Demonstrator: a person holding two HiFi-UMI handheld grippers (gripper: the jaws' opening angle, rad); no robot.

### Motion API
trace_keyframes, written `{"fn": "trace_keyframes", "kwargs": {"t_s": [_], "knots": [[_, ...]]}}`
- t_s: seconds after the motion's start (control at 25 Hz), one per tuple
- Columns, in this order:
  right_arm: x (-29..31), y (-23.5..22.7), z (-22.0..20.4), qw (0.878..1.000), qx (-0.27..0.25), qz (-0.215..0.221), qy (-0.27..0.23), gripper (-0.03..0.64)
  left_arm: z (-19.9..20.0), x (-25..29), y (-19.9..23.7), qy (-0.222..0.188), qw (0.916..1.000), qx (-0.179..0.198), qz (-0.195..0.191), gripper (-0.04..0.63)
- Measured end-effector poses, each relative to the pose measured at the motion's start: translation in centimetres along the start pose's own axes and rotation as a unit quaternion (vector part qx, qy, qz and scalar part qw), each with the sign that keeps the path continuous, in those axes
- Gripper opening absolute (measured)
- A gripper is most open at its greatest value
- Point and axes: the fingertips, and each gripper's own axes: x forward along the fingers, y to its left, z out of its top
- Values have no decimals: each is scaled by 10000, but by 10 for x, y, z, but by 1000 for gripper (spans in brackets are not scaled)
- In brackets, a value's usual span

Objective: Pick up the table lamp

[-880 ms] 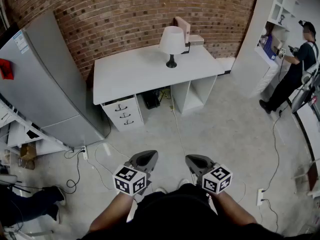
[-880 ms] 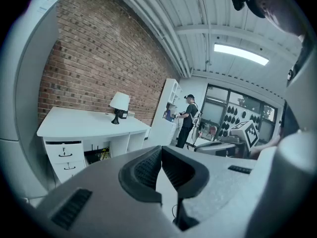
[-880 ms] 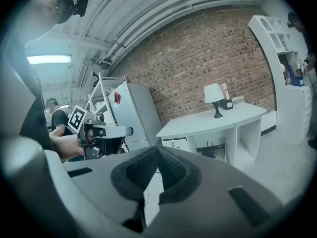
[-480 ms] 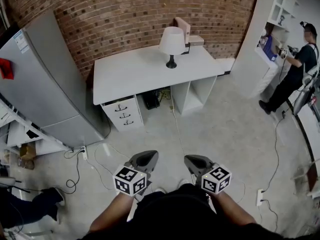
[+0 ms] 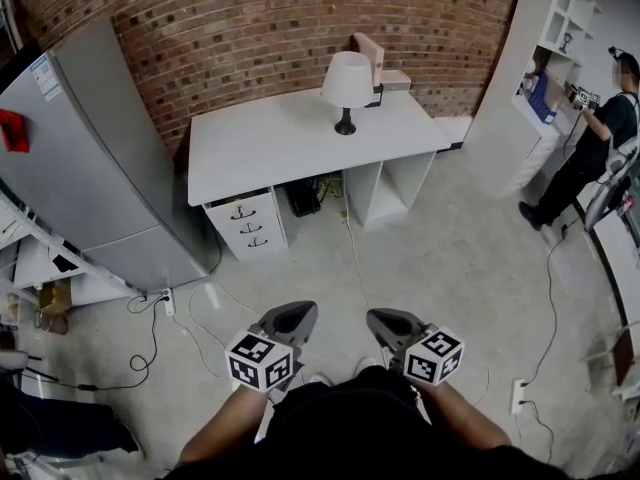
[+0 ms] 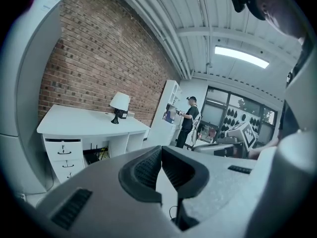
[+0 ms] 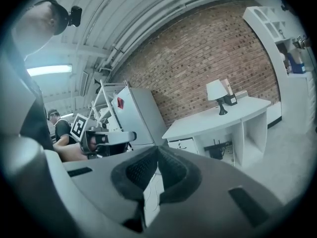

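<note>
White lamp point(image 5: 347, 80) (black base), red-brick wall point(image 5: 250, 28)

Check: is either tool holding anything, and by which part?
Nothing is held. The left tool and right tool are shut, empty; the table lamp stands on the desk.

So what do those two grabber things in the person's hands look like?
The left gripper and right gripper are grey plastic, each narrowing to a pointed beak with dark ribbed pads inside. The left cube and right cube are white with black square markers. The person wears a black top, with no sleeves over the forearms.
</note>
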Motion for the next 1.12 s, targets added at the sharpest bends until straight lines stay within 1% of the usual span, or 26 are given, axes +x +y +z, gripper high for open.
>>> {"fn": "trace_keyframes", "kwargs": {"t_s": [0.28, 0.56, 0.68, 0.8, 0.88, 0.96, 1.0, 1.04, 1.08, 1.12], "knots": [[-1, 5, -1, 10000, 7, 82, -26, 6, 3, -1, -4, -56, 10000, 2, -58, 3], [-5, 6, 1, 9999, 50, 112, -110, 12, 1, -3, -6, -30, 10000, 21, -54, 3], [-6, 6, 2, 9995, 176, 179, -189, 20, 0, -4, -8, -62, 9998, -137, -134, 3], [-8, 6, 6, 9979, 435, 329, -352, 27, 2, -5, -9, -177, 9986, -411, -270, 3], [-9, 8, 10, 9963, 574, 431, -473, 38, 4, -7, -7, -260, 9979, -519, -289, 5], [-9, 12, 13, 9949, 614, 565, -562, 75, 3, -9, -7, -288, 9978, -515, -308, 7], [-9, 15, 14, 9942, 607, 651, -595, 117, 3, -9, -8, -280, 9978, -487, -339, 44], [-9, 19, 16, 9935, 599, 742, -627, 166, 3, -10, -10, -273, 9979, -456, -374, 113], [-9, 22, 19, 9925, 599, 828, -665, 208, 3, -10, -11, -280, 9979, -429, -399, 151], [-9, 25, 22, 9915, 611, 904, -710, 245, 5, -11, -11, -303, 9979, -413, -408, 170]]}}
